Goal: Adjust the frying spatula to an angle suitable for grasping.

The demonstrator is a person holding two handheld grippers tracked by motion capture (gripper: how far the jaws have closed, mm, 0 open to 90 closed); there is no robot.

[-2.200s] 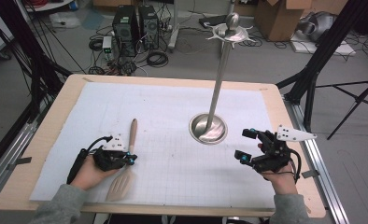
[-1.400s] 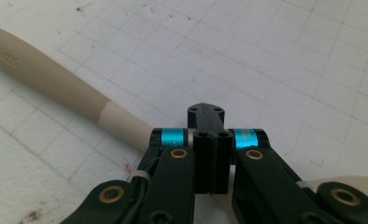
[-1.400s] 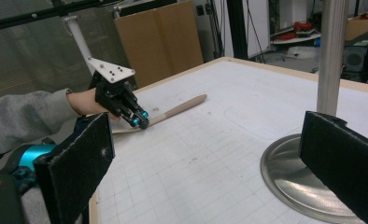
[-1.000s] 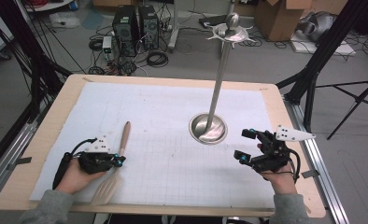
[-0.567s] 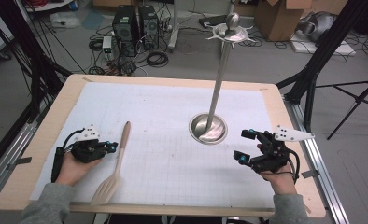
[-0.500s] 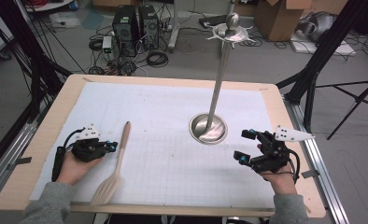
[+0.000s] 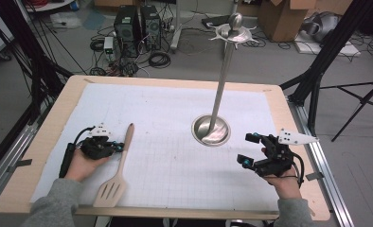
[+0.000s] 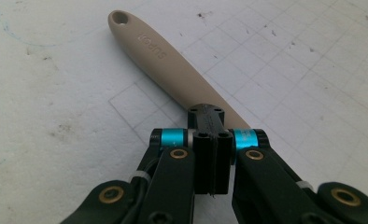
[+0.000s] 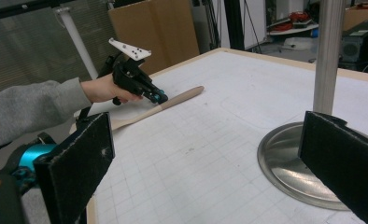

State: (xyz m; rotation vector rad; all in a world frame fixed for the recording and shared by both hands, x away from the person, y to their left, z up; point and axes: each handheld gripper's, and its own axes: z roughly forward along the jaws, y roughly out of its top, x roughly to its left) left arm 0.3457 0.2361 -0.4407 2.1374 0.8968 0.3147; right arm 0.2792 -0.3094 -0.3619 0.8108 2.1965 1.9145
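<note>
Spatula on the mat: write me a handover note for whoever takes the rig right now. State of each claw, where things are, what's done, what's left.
Left claw: jaws shut, tips over the spatula handle at mid-length; whether they touch it cannot be told.
Right claw: open, holding nothing, low over the mat right of the stand's base.
Spatula: lies flat on the mat at front left, slotted blade toward the person, handle pointing away.
Metal stand: upright at centre right, its hook ring at the top carrying nothing.
Done: nothing hung.
Left: probably grasp the spatula, lift it, and hang it on the stand by the hole in its handle.
</note>
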